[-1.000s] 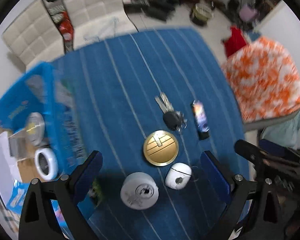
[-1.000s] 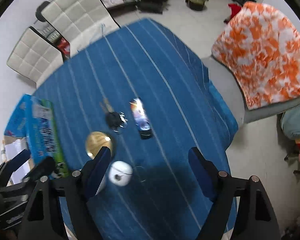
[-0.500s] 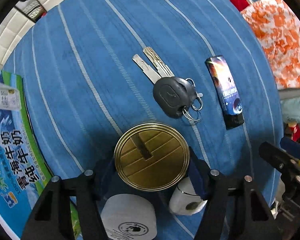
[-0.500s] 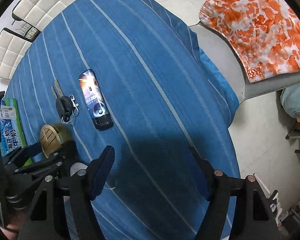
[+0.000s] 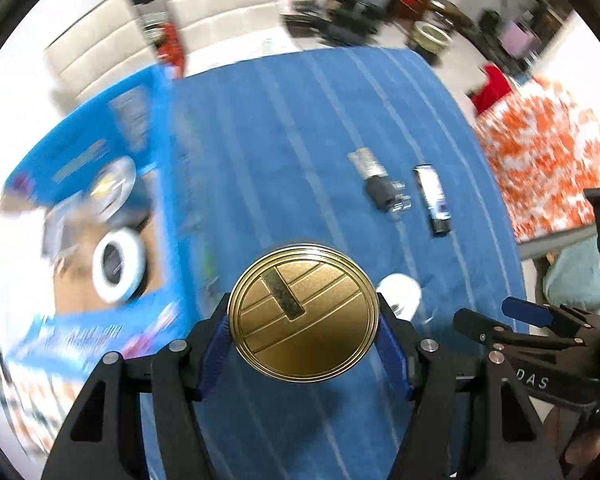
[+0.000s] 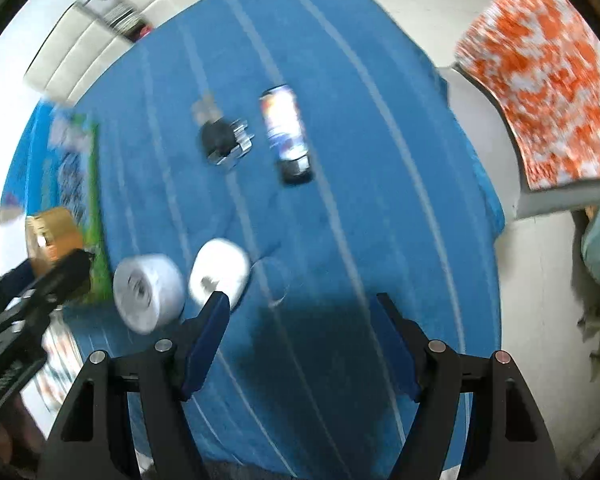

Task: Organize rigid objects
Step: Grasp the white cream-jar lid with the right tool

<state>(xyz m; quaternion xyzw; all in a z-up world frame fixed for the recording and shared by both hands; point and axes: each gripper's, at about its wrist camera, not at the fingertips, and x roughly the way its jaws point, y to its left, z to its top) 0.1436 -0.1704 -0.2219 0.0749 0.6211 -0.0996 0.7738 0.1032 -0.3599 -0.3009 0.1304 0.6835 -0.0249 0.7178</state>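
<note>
My left gripper (image 5: 302, 332) is shut on a round gold tin (image 5: 303, 312) and holds it above the blue striped tablecloth (image 5: 300, 128); the tin also shows in the right wrist view (image 6: 52, 238). My right gripper (image 6: 302, 340) is open and empty above the cloth's near part. On the cloth lie a key bunch with a black fob (image 6: 222, 142), a slim dark lighter (image 6: 286, 132), a white tape roll (image 6: 148, 292) and a small white round case (image 6: 219, 272). The blue carton box (image 5: 100, 208) at the left holds a white ring (image 5: 118, 266) and a silver tin (image 5: 112, 190).
An orange-and-white patterned chair (image 6: 548, 80) stands right of the table. White padded chairs (image 5: 148, 36) stand behind it. The table's right edge (image 6: 492, 184) drops to the floor. Both views are motion-blurred.
My left gripper closed on the gold tin and lifted it off the cloth, swinging toward the box side. The right gripper stayed open and shifted a little.
</note>
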